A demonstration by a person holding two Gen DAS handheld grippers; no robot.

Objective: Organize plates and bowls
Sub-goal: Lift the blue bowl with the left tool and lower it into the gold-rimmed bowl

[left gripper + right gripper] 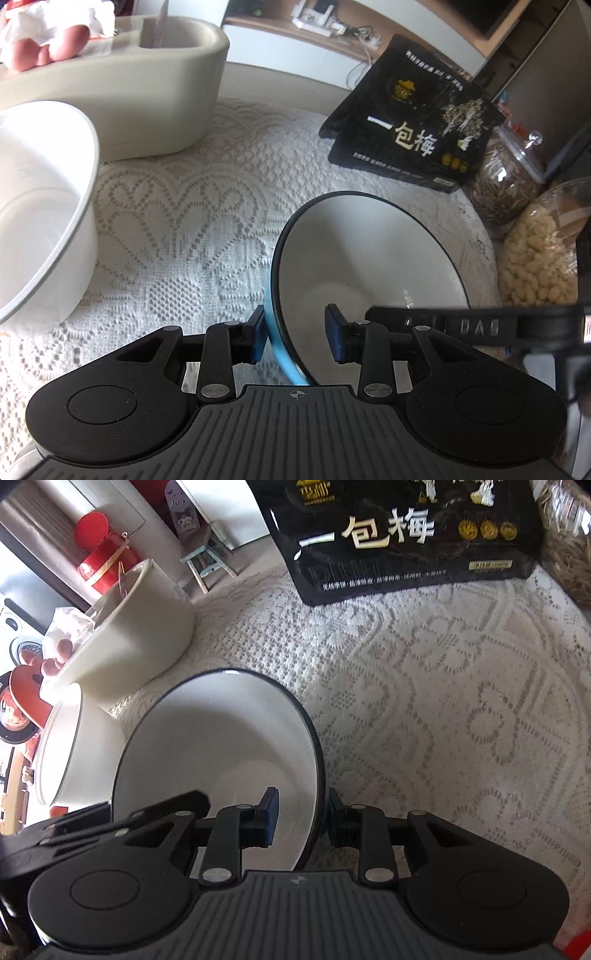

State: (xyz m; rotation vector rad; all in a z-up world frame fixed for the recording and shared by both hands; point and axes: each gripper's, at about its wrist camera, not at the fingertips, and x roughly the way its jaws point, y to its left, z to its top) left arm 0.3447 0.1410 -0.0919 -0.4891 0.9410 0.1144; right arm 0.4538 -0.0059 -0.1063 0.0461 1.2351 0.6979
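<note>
Your two grippers share one blue bowl (369, 266), white inside with a dark rim, sitting tilted over the lace tablecloth (192, 206). Your left gripper (297, 332) straddles the bowl's left wall: one pad lies against the blue outside, the other stands clear inside the bowl, so the jaws are spread and not pinching. Your right gripper (301, 821) has its jaws clamped on the opposite wall of the same bowl (221, 738), one pad inside and one outside. The bowl is empty.

To the left stands a white bowl (40, 206) with a grey rim, also empty, well apart from the blue one in the left wrist view. Beyond it, at the far left, is a beige tub (155, 92) with an inner compartment; what that compartment holds you cannot tell, though reddish rounded things and crumpled white wrapping show at its far end.

At the far right a black snack bag (413, 122) with pale lettering lies on the cloth. Just right of it are two clear containers: a jar of brown strips (506, 181) and, nearer, a jar of pale nuts (539, 258).
</note>
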